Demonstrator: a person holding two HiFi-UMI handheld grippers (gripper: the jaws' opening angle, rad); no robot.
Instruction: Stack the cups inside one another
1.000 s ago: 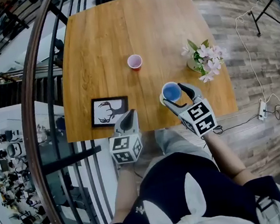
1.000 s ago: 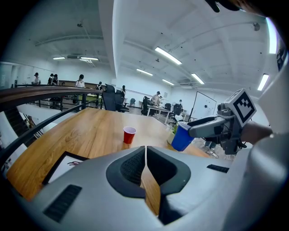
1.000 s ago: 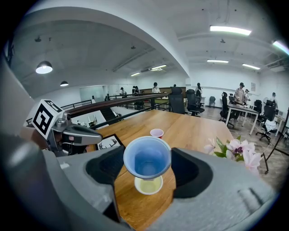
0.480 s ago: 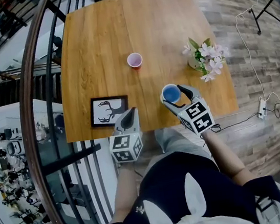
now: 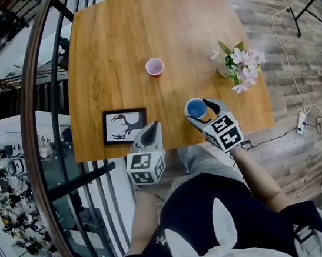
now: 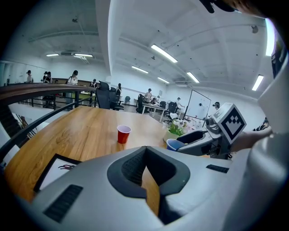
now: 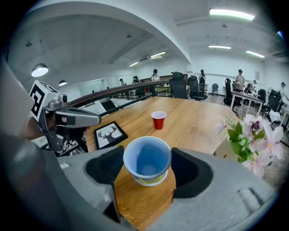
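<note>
Now: blue cup in the right tongs, red cup waiting

Upright and open-mouthed, the blue cup (image 7: 147,160) sits between the pads of the right tongs (image 5: 199,111), which are closed onto its sides just under the rim. It is at the near right of the desk (image 5: 108,49), close to the near edge. Whether its base rests on the wood or hangs just above, I cannot tell. It is a small tapered cup, pale blue inside, with a light band round the foot, and empty. The red cup (image 5: 154,67) stands farther off and a little left, near the desk's middle, upright, white inside, also empty.

To nest them well, I judge the blue cup should travel level until it is centred over the red one, then go straight down. A tilt could catch the rim and tip the light red cup. The left tongs (image 6: 145,153) are closed on nothing, off the near edge beside a framed deer picture (image 5: 124,127), so they are free to steady the red cup. Flowers (image 5: 237,67) at the right are worth avoiding.
</note>
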